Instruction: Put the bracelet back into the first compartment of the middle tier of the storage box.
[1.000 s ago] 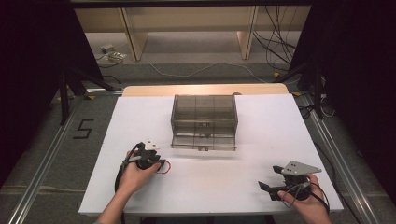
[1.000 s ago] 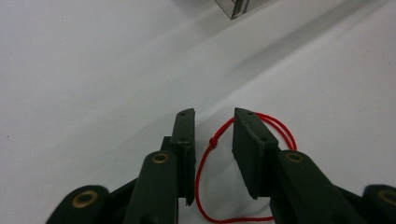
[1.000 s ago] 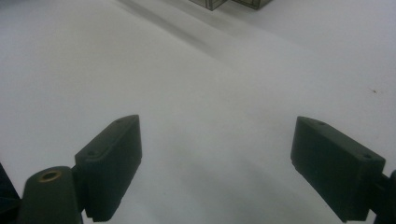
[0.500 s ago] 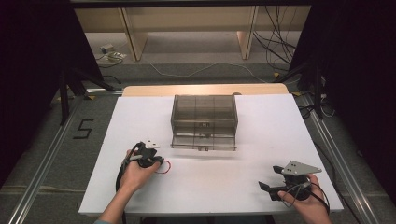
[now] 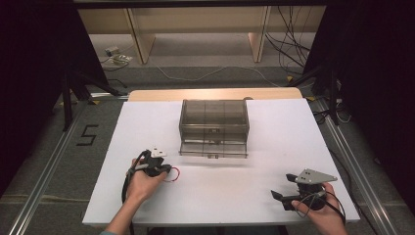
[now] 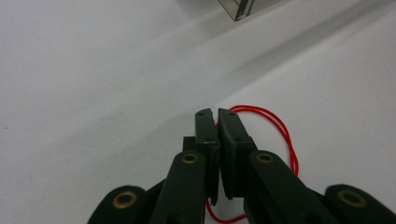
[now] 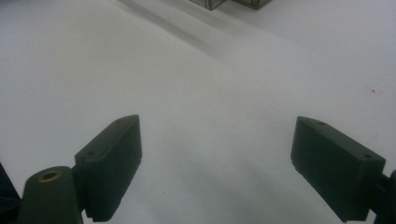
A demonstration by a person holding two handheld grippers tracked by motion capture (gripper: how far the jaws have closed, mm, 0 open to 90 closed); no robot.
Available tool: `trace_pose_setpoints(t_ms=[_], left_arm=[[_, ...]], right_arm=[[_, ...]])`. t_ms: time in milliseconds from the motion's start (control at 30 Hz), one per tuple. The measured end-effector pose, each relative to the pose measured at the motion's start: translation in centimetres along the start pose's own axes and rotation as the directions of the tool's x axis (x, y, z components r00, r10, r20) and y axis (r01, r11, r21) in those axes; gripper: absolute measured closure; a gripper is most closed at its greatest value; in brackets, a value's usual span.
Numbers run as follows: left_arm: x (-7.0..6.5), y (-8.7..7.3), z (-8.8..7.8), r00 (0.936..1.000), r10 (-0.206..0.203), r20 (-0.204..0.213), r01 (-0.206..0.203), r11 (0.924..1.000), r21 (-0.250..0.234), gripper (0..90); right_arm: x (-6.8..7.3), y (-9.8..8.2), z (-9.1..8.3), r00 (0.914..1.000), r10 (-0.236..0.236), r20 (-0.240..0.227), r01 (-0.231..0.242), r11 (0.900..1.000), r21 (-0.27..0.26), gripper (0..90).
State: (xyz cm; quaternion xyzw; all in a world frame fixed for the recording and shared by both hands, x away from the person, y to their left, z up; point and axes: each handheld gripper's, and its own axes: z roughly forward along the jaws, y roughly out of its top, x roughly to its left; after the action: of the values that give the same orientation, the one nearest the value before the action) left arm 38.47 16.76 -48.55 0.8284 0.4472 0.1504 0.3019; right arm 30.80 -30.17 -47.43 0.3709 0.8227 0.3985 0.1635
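The left hand-held gripper (image 6: 217, 114) has its jaws pressed together on a red band (image 6: 280, 133), which lies on the white counter (image 5: 147, 122). The jaws have just been closing, and in the left gripper view one strand of the band goes between the two pads near their tips. The rest of the loop lies flat on the counter beside the jaws. In the high view the band (image 5: 172, 175) is in front of the drawer box (image 5: 214, 125), toward its left corner and a little apart from it, and it sticks out from the left hand-held gripper (image 5: 166, 170).

The box is of smoky clear plastic and stands at the middle of the counter, toward the far edge. Its lower drawer is pulled out toward the person.

The right hand-held gripper (image 5: 279, 199) is well apart from the box, in front of it and to its right, near the front edge of the counter. In the right gripper view its jaws (image 7: 217, 154) stand wide, with only bare counter between them. A grey plate sits on top of it. Both hands rest low over the counter.
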Motion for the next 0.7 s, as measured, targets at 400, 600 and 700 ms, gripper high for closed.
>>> trace_pose_setpoints(t_ms=[400,600,700], left_arm=[[-0.4,0.1,-0.7,0.9999,0.008,0.015,-0.008,0.9997,-0.025,87.4],[-0.5,0.1,-1.1,0.9998,0.010,0.016,-0.009,0.9992,-0.038,87.4],[-0.6,0.2,-1.5,0.9998,0.004,0.020,-0.003,0.9986,-0.053,87.4]], right_arm=[[0.0,0.0,-0.1,1.0000,0.000,0.002,0.000,1.000,0.003,17.2],[0.0,0.0,-0.1,1.0000,-0.001,0.002,0.001,1.000,0.003,17.2],[0.0,0.0,-0.1,1.0000,0.000,0.001,0.000,1.000,0.000,17.2]])
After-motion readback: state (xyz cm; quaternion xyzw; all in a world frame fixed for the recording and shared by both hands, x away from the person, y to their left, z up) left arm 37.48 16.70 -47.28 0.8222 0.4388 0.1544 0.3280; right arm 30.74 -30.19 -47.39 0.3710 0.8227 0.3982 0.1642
